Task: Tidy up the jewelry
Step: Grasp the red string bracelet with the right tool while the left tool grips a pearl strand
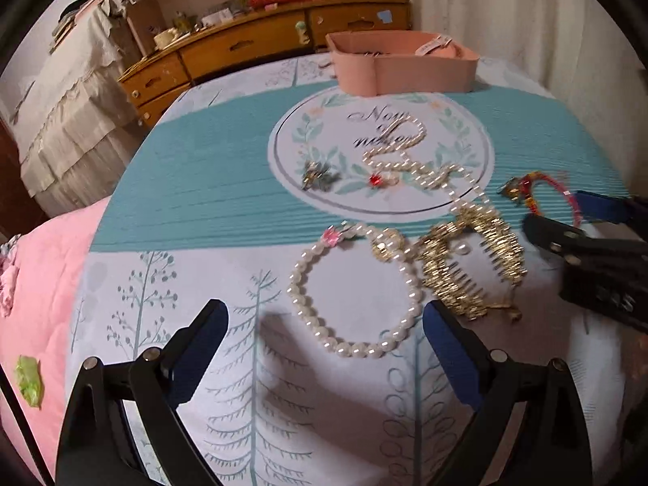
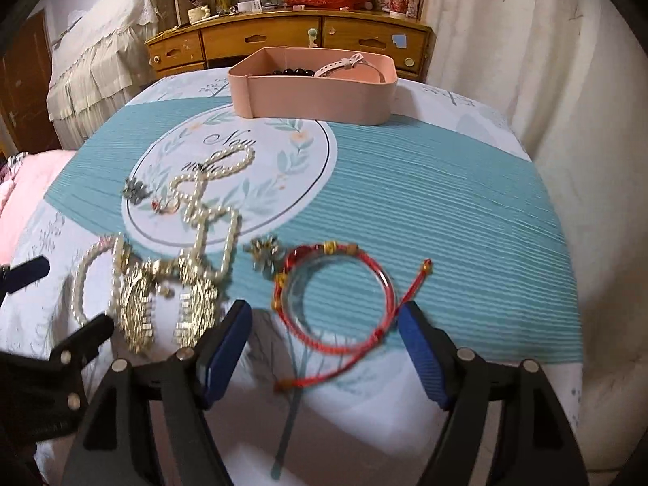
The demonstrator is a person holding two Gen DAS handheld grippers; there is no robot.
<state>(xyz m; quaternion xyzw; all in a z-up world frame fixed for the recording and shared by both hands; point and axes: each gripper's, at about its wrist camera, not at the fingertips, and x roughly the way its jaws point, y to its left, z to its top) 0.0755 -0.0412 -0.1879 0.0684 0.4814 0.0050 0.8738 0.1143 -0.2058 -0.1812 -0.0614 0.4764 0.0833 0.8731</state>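
Note:
In the left wrist view my left gripper [image 1: 326, 316] is open, its fingers either side of the near edge of a pearl bracelet [image 1: 352, 348] with a pink flower. Gold combs [image 1: 470, 259] and a long pearl necklace [image 1: 409, 162] lie beyond it. My right gripper [image 2: 326, 318] is open around a red cord bracelet [image 2: 336, 295] lying on the cloth, and it also shows in the left wrist view [image 1: 567, 218]. A pink organizer box [image 2: 316, 93] stands at the far side of the table and holds dark beads and a pale strap.
A small silver brooch [image 1: 318, 176] and a red-stone piece [image 1: 376, 180] lie on the round print. Another brooch [image 2: 265, 253] sits beside the red bracelet. The table has a teal and white cloth [image 2: 445, 202]. A wooden dresser [image 2: 283, 40] and curtain stand behind.

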